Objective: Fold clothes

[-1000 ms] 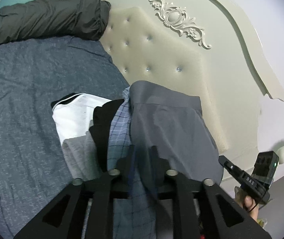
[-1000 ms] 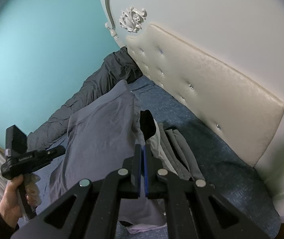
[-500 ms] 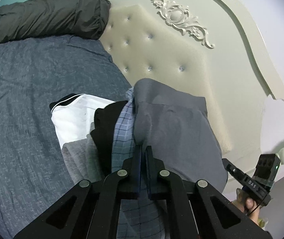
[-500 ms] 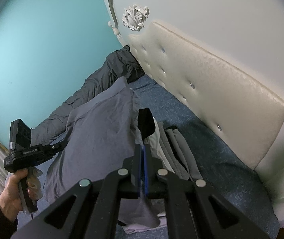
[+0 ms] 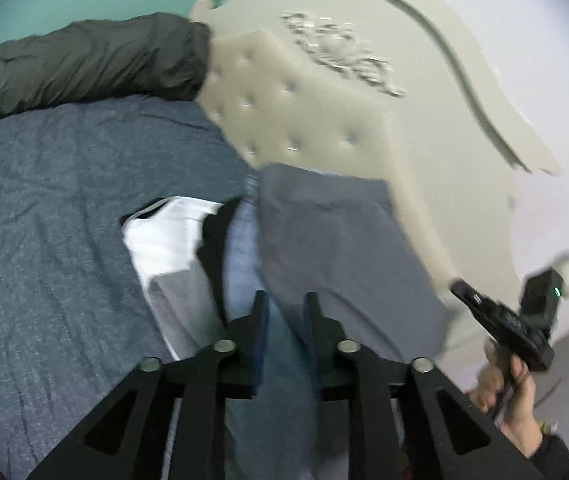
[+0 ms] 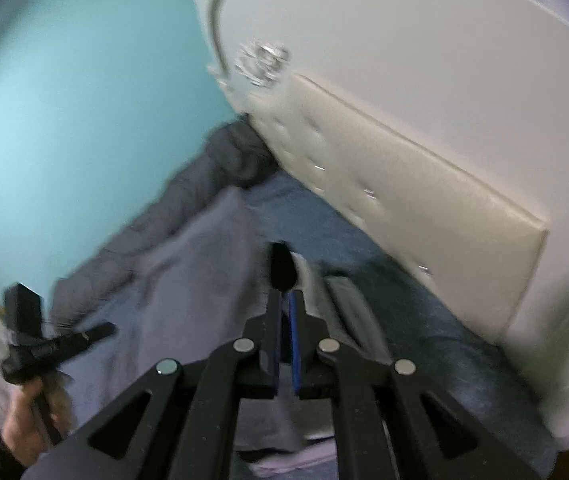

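Note:
A folded grey garment lies on top of a pile near the headboard, over a blue checked piece, a black piece, a white piece and a light grey piece. My left gripper stands open at the pile's near edge, with cloth showing in the gap. My right gripper has its jaws a narrow gap apart, nothing visible between them, beside the grey garment. Each view shows the other gripper held in a hand. Both views are motion-blurred.
A dark rolled duvet lies along the far side of the blue-grey bed sheet. The cream tufted headboard rises right behind the pile. A teal wall stands beyond the bed.
My left gripper, shut on the cloth half a second ago, has opened. The right gripper's jaws have parted slightly. Both cameras are moving, and the pile stays in place.

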`<state>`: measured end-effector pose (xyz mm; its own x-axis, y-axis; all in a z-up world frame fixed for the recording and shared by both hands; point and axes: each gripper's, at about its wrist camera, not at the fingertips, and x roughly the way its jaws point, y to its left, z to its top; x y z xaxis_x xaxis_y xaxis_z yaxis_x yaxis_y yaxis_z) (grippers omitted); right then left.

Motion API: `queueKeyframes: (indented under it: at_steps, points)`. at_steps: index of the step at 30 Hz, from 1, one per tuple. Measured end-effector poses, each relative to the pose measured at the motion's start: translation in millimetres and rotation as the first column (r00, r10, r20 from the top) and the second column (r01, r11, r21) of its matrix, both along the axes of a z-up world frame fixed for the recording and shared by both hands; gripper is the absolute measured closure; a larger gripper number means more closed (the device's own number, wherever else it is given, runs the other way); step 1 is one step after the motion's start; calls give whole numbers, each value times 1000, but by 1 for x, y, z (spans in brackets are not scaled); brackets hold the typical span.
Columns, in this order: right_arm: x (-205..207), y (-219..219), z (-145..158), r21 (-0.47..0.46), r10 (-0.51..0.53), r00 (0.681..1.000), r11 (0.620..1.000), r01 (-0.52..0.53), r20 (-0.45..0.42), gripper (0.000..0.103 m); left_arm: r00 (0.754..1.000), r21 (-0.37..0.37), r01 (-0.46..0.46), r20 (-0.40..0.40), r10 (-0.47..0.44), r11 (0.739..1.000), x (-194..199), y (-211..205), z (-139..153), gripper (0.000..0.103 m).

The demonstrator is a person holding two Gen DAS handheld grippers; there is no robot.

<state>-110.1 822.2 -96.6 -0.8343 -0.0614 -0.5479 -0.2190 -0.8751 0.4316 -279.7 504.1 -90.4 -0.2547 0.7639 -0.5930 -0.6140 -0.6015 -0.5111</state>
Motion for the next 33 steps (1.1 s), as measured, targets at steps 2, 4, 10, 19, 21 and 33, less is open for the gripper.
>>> queueKeyframes:
  at_steps: [2, 4, 10, 19, 21, 33]
  points:
    - [4, -6, 4, -1, 24, 999, 1000, -24, -26, 99, 999, 3, 44, -27, -44, 999, 19, 4, 5, 73]
    - [7, -12, 8, 1, 48, 998, 999, -48, -48, 99, 993, -21, 91, -76, -92, 996, 39, 11, 7, 73]
    - [3, -26, -11, 16, 47, 999, 999, -47, 21, 99, 982, -151, 117, -127, -137, 982, 57, 21, -10, 73]
    - [18, -2, -24, -17, -57, 997, 998, 58, 44, 99, 984, -164, 87, -142, -110, 983, 56, -1, -14, 73]
    - [22, -1, -21, -18, -60, 998, 998, 60, 27, 99, 981, -143, 70, -168, -94, 987, 53, -1, -5, 73]
    - [3, -20, -4, 1, 49, 997, 999, -49, -58, 99, 985, -169, -1, -170, -28, 986, -54, 55, 11, 73]
